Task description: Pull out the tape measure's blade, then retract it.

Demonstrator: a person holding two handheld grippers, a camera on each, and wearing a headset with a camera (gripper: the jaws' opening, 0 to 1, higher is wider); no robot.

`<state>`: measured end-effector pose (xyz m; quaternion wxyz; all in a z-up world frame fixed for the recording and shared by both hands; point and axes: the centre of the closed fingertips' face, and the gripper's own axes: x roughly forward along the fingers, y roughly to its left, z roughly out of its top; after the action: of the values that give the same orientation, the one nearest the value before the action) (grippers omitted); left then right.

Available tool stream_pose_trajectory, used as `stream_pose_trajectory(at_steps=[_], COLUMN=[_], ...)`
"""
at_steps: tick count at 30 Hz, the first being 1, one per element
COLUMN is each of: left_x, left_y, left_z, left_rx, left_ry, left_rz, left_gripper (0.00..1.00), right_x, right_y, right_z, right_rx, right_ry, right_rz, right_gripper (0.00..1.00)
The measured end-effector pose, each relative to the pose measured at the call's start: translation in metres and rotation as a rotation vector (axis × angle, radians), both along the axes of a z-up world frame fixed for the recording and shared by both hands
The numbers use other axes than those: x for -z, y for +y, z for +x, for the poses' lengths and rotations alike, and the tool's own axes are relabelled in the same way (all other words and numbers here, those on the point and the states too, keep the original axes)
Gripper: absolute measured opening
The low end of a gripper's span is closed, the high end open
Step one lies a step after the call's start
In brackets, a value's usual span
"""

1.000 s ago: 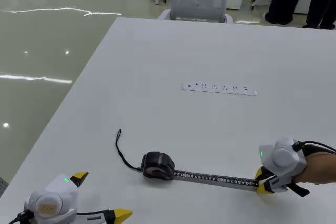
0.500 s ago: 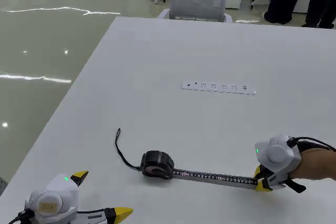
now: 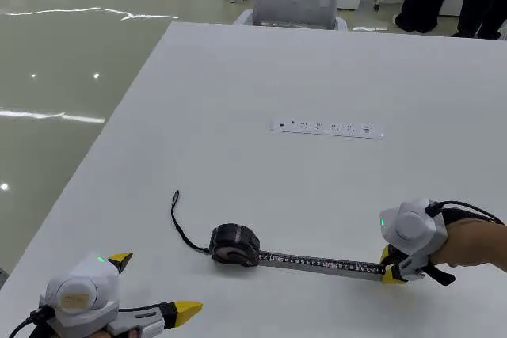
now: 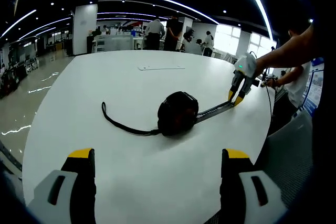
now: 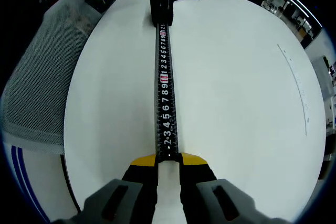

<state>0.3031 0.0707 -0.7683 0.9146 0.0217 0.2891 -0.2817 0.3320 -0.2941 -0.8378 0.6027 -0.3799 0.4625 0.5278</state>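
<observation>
Head view: a black tape measure (image 3: 235,244) lies on the white table (image 3: 317,69), its thin blade (image 3: 321,263) drawn out flat to the right gripper (image 3: 394,268), which is clamped on its tip. Left gripper view: the left gripper (image 4: 157,156), jaws apart, faces the rounded case (image 4: 178,113), likely light enough to slide. Right gripper view: the numbered blade looks like springy steel, and its tip seems the surest hold.

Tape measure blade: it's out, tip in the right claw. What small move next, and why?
Probably ease the right claw back toward the case, letting the blade retract. The blade lies extended along the table, pinched at its tip, and the left claw sits open, apart from the case, so further pulling would likely drag it.
</observation>
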Motion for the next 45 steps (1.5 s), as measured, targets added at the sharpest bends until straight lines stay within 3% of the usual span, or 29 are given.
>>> stream_pose_trajectory(at_steps=[4,9,15,19,24,30,34,45], left_x=[-0.001,0.0,-0.005,-0.008,-0.009,-0.008,-0.006,0.0], left_y=[-0.001,-0.012,-0.027,-0.035,-0.051,-0.071,-0.078,-0.093], left_z=[0.005,0.009,0.024,0.035,0.042,0.045,0.048,0.054], left_rx=[-0.03,-0.051,-0.061,-0.106,-0.128,-0.134,-0.152,-0.178], left_ry=[-0.014,-0.017,-0.02,-0.045,-0.034,-0.039,-0.031,-0.031], left_rz=[0.011,0.009,0.018,0.013,-0.037,-0.023,0.012,0.055], left_gripper=[0.99,0.99,0.99,0.99,0.99,0.99,0.99,0.99], right_x=[0.0,0.0,-0.001,0.0,0.0,0.0,0.0,0.0], right_y=[0.0,0.0,0.0,0.0,0.0,0.0,0.0,0.001], right_z=[0.0,0.0,0.001,0.001,0.001,0.002,0.002,0.001], right_rx=[-0.001,0.011,0.031,0.034,0.037,0.054,0.055,0.038], right_ry=[-0.004,-0.002,0.002,0.001,-0.001,0.0,0.004,0.004], right_rz=[-0.003,0.002,0.007,0.012,0.012,0.012,0.014,0.002], right_gripper=[0.15,0.15,0.15,0.14,0.14,0.15,0.14,0.15])
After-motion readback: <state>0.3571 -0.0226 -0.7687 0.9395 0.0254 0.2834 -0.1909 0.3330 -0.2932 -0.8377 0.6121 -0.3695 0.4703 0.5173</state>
